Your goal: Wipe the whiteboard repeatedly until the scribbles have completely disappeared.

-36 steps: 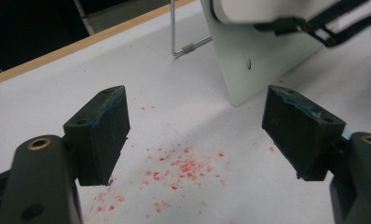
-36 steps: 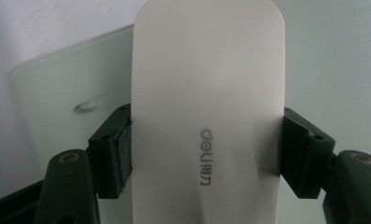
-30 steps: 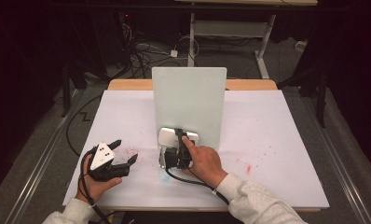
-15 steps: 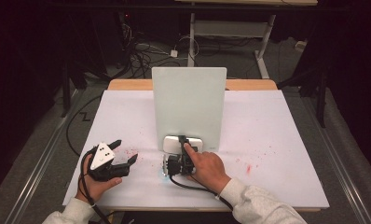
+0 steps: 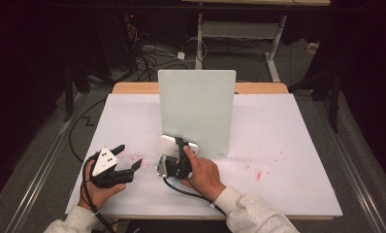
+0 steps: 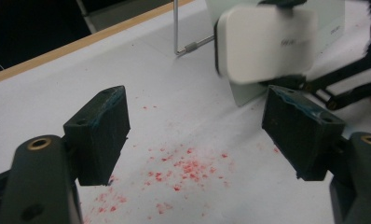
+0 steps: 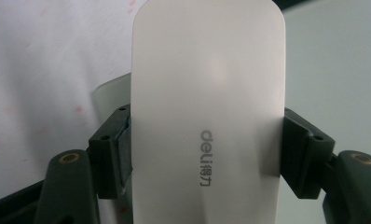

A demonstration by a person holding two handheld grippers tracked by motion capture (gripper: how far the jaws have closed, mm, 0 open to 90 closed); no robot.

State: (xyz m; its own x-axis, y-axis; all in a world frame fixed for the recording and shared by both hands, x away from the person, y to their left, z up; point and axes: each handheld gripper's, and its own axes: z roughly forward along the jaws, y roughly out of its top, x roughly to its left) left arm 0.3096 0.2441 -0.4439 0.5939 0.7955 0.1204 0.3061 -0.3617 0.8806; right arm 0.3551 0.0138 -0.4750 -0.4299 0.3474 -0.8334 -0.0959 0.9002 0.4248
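Hiding the lower end of the eraser [image 7: 207,116], my right gripper [image 5: 177,156] clamps its two long sides. The eraser's long axis runs away from me toward the upright board [image 5: 197,109], its far end just at the board's foot. It is a smooth white block with rounded corners and grey lettering. My left gripper [image 5: 128,156] rests unclenched over red specks [image 6: 183,168] on the table [image 5: 297,145].

The white eraser [image 7: 207,116] has grey letters on its flat face. They say "deli", with two small Chinese signs right after. In the left gripper view, the same print on it is too blurry to read.
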